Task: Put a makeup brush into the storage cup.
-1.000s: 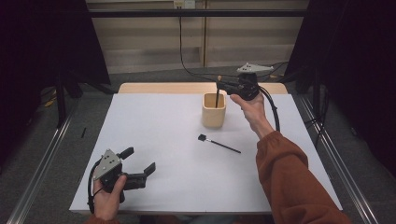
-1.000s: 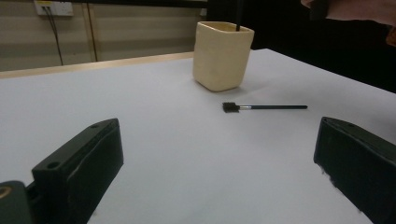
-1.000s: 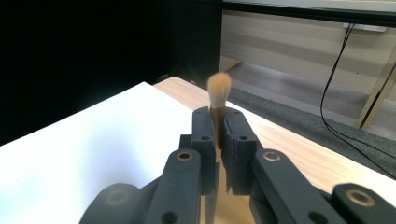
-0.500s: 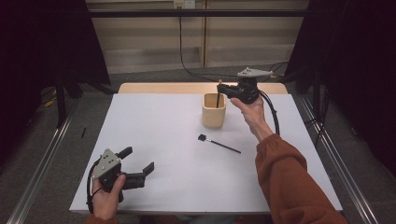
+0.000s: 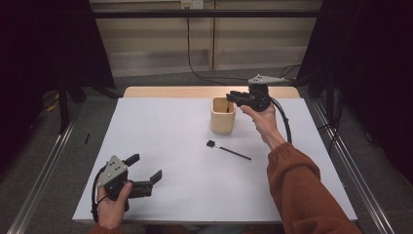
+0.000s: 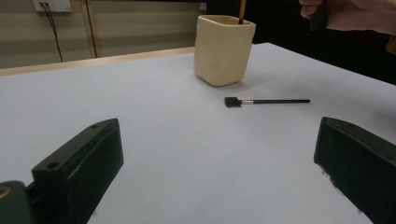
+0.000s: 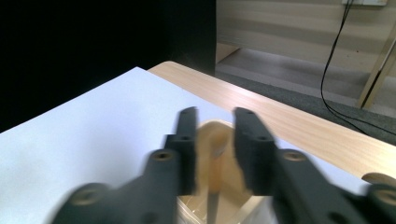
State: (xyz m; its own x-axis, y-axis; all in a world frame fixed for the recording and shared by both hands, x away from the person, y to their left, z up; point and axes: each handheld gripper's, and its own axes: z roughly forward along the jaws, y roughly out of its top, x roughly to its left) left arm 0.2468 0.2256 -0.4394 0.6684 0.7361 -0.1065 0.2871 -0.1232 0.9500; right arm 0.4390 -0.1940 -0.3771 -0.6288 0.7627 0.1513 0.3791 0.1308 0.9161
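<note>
The right gripper (image 5: 238,96) hangs above the beige cup (image 5: 223,115), which stands toward the far side of the white surface (image 5: 160,126). Its fingers (image 7: 252,140) have just been opening, and in the right gripper view they stand a little apart over the cup's mouth with nothing pressed between them. A thin dark-handled brush (image 6: 242,9) stands inside the cup, its handle poking up past the rim in the left gripper view and its lower part visible down in the cup between the right gripper's fingers.

A second brush (image 5: 228,150) lies flat on the surface, just in front of the cup and apart from it, its square black head pointing left in the high view.

At the near left corner the left gripper (image 5: 146,171) rests low over the surface, fingers (image 6: 79,168) spread wide and holding nothing, pointing toward the cup and the lying brush.
</note>
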